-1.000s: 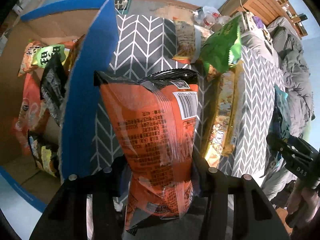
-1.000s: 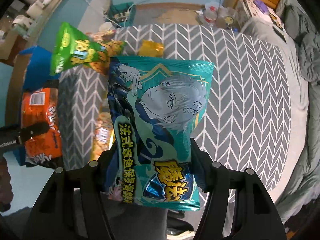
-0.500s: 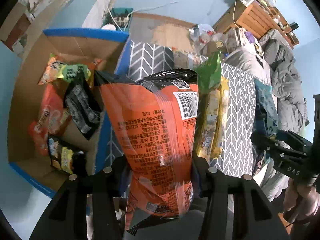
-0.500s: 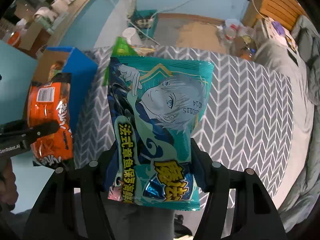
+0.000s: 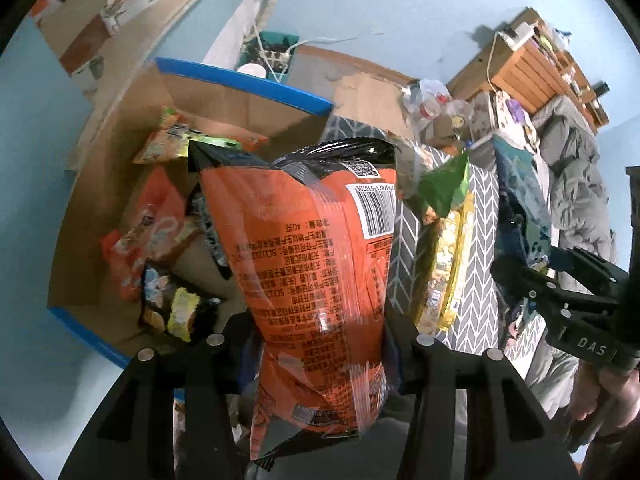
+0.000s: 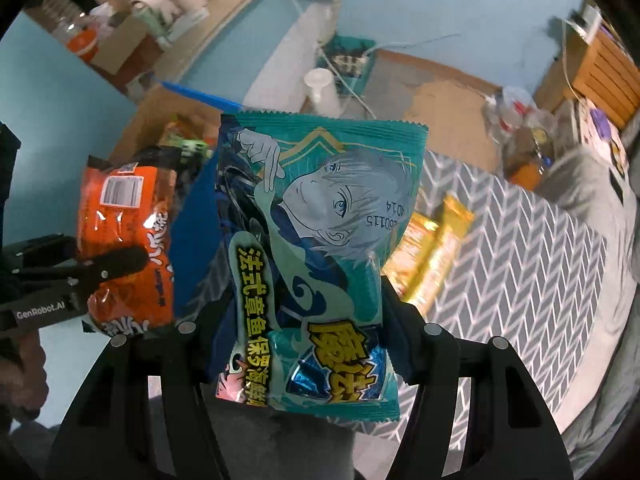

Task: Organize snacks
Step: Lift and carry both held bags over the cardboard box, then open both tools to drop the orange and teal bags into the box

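We hold two snack bags aloft, one per gripper. The left gripper has its two black fingers closed partway onto the lower half of a glossy orange plastic snack bag with a black top seam and a white barcode label; the pads press both side edges and the bag stands upright between them. We see it hanging over the open brown cardboard box with blue outer faces, which sits on the pale floor to the left of the bed. Several crinkled snack packets, orange, black and yellow, lie loose inside the box.

The right gripper clamps, at a moderate opening, a teal foil snack bag printed with a silver-haired cartoon figure and yellow lettering; the pads pinch its lower sides. This bag is held above the grey bedcover with a white chevron pattern, near the box's edge.

On the bedcover we note two gold-yellow foil packets lying side by side, and a green foil packet just beside them.
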A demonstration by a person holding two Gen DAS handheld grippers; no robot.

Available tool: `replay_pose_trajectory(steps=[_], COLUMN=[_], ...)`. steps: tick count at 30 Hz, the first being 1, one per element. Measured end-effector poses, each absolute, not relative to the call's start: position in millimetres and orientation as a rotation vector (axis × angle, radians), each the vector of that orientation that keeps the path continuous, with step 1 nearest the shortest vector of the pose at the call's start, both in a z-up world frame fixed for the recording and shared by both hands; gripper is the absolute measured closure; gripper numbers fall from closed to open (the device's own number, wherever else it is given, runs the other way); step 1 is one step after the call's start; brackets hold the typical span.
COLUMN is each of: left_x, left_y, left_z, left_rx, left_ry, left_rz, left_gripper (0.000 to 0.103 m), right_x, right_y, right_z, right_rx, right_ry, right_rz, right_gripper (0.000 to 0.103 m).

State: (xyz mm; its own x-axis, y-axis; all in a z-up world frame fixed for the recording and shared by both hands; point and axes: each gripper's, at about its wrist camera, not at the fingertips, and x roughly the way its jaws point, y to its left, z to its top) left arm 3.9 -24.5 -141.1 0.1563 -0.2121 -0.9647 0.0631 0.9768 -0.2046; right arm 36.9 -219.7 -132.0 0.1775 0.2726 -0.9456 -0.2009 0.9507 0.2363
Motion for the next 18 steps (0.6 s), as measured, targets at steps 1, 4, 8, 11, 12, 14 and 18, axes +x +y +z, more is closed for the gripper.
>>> replay_pose_trajectory(steps=[1, 4, 8, 11, 12, 14, 18], left_x=[3.7, 3.9, 4.4, 5.1, 5.2, 4.0, 4.7], left_y=[-18.8, -3.2, 18.3, 35.9, 43.3, 53.0, 74.8], left_z=[-138.5, -130.7, -124.5, -122.5, -122.4, -121.1, -120.6], left_rx=[-0.136, -0.162, -0.188, -0.205, -0.212, -0.222, -0.242], left_ry=[1.396, 1.381, 1.363, 1.352, 1.350, 1.343, 1.334], left_rz=[-0.188, -0.164, -0.128, -0.096, -0.082, -0.063, -0.022], left_gripper=[0.052, 0.052, 0.052, 0.052, 0.052, 0.052, 0.052], right_x=[39.1, 47.1, 54.6, 57.9, 60.6, 64.1, 71.2], right_y=[-217.1, -198.4, -177.1, -163.6, -156.7, -146.6, -125.7], right_z=[-131.9, -130.0, -127.0, -123.7, -123.4, -122.9, -122.9], right_rx=[0.059, 0.033, 0.010, -0.004, -0.011, -0.025, -0.048], right_ry=[1.351, 1.344, 1.335, 1.327, 1.325, 1.321, 1.316], right_rz=[0.344, 0.381, 0.426, 0.459, 0.471, 0.490, 0.529], right_gripper=[0.040, 0.040, 0.040, 0.040, 0.040, 0.040, 0.040])
